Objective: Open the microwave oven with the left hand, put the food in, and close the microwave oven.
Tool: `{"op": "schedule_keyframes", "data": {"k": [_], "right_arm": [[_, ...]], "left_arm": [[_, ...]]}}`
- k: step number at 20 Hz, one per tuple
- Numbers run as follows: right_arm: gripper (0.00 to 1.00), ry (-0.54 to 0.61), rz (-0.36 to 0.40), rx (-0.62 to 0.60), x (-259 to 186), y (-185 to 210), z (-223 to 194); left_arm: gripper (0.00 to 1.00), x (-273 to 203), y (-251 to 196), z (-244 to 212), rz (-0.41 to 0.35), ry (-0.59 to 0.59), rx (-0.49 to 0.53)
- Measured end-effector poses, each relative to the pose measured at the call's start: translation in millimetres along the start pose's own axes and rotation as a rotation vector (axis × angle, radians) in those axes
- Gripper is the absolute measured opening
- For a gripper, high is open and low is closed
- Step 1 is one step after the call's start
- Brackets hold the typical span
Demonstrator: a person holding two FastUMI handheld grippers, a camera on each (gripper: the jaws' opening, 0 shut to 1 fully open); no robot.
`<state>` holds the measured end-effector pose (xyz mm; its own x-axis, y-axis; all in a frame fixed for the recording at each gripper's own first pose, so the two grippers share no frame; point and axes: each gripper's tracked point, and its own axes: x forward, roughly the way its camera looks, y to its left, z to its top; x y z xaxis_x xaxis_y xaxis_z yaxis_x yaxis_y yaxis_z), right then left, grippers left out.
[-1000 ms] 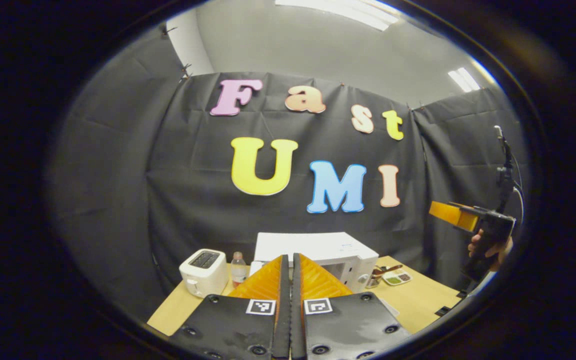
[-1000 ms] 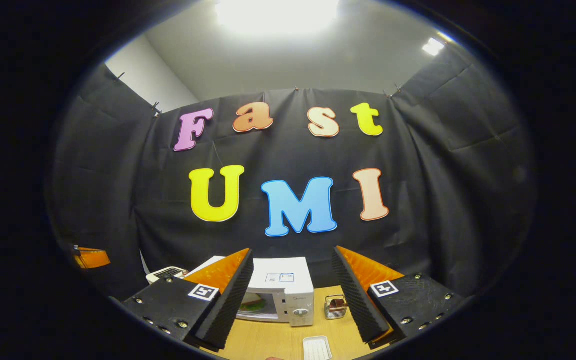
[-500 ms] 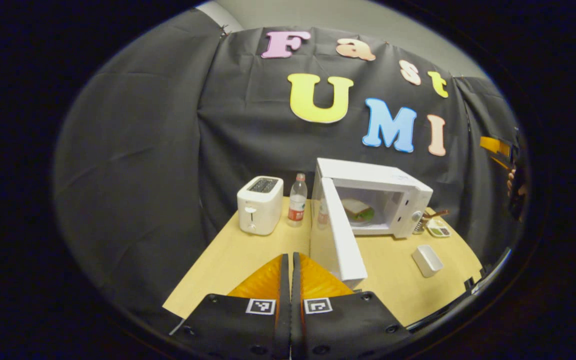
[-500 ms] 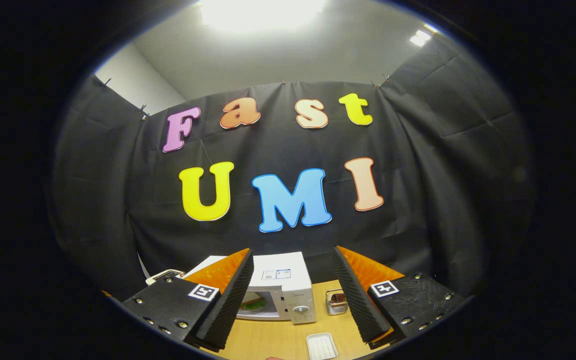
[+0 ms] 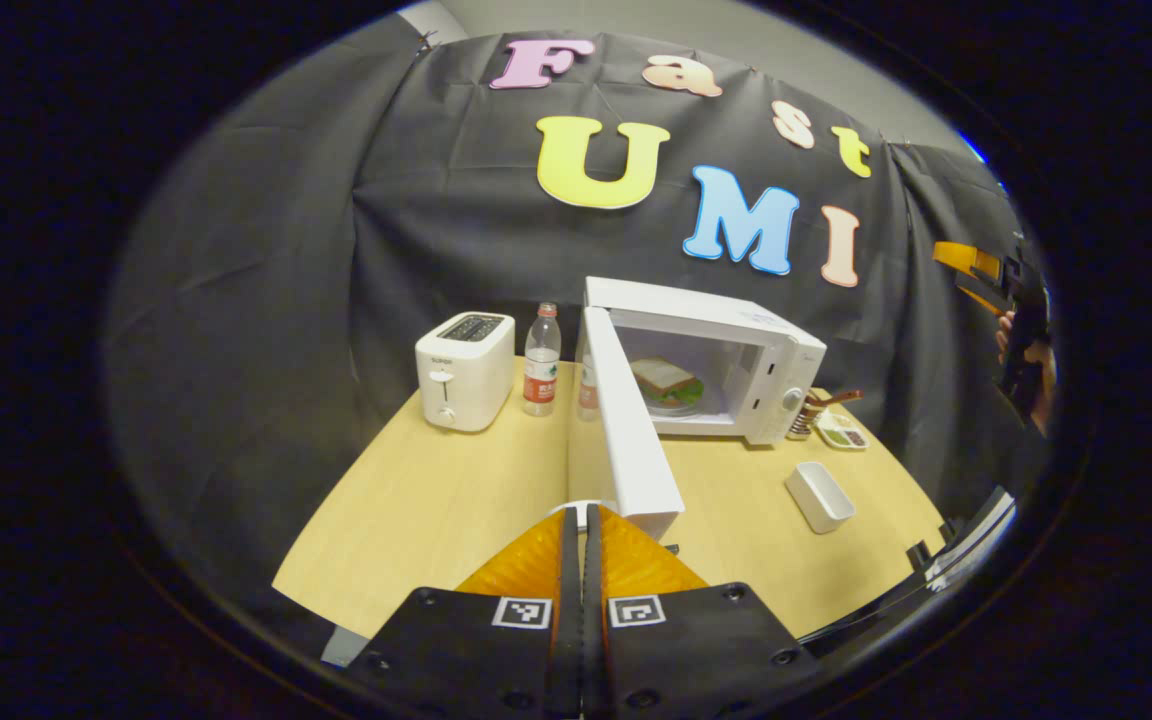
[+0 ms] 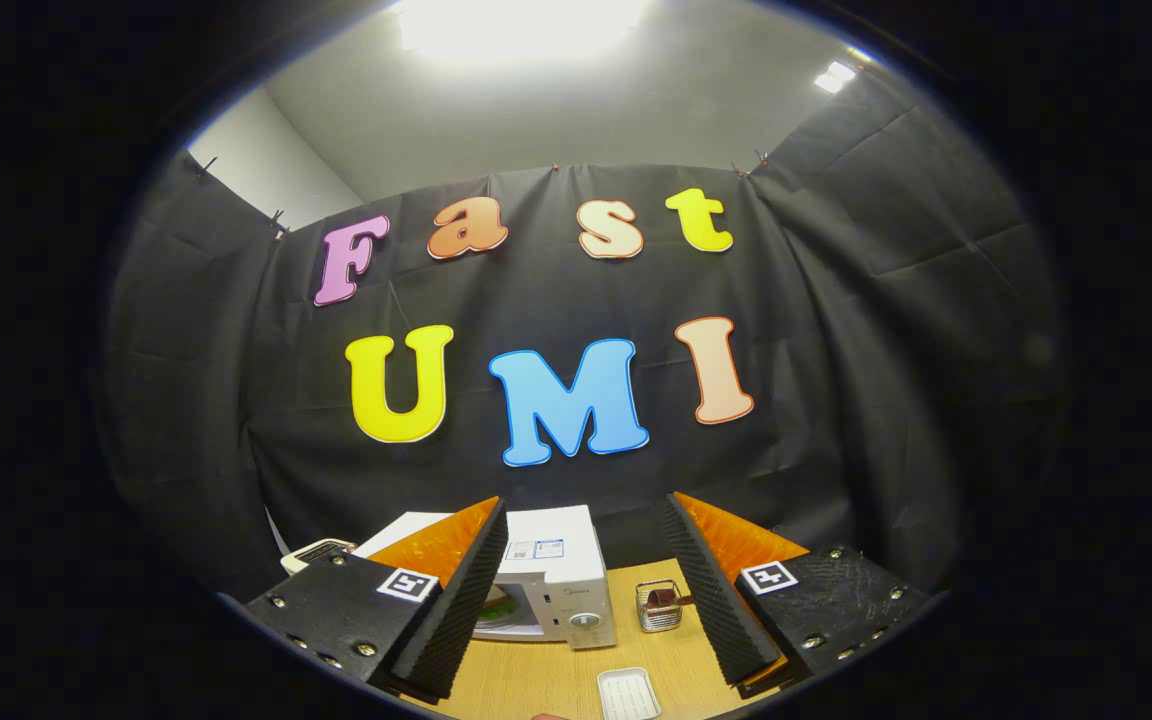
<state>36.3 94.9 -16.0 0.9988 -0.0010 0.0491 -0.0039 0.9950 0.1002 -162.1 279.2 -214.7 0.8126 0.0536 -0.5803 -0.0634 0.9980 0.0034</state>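
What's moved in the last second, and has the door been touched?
The left gripper tipped down from facing the wall to the table, ending close to the open door, jaws shut, contact unclear. The right gripper stayed raised and open. The sandwich stayed inside the microwave.

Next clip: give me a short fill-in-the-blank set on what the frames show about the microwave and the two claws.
1. The microwave door stands ____.
2. On the plate inside the microwave lies a ____.
3. The left claw has its fingers pressed ____.
4. Between the toaster and the microwave stands a ____ with a red label.

Missing words: open; sandwich; together; bottle
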Motion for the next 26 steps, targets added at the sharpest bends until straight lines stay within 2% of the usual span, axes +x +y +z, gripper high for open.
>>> {"op": "schedule_keyframes", "data": {"k": [5,8,9,12,16,26], "right_arm": [[0.94,0.008,0.030,0.003,15,-8,-2],[0.94,0.012,0.044,-0.017,28,-17,-3],[0.94,0.010,0.048,-0.028,31,-21,-2],[0.94,-0.012,0.075,-0.060,41,-29,2],[0.94,0.023,0.106,-0.084,54,-37,-9],[0.94,0.079,0.081,-0.056,76,-78,-24]], "left_arm": [[0.10,14,-58,-4,-0.065,0.035,0.013],[0.07,30,-95,2,-0.095,0.046,0.027],[0.09,36,-107,4,-0.107,0.051,0.029],[0.07,63,-146,8,-0.149,0.066,0.037],[0.07,97,-189,20,-0.189,0.061,0.058],[0.07,174,-262,54,-0.259,0.055,0.064]]}}
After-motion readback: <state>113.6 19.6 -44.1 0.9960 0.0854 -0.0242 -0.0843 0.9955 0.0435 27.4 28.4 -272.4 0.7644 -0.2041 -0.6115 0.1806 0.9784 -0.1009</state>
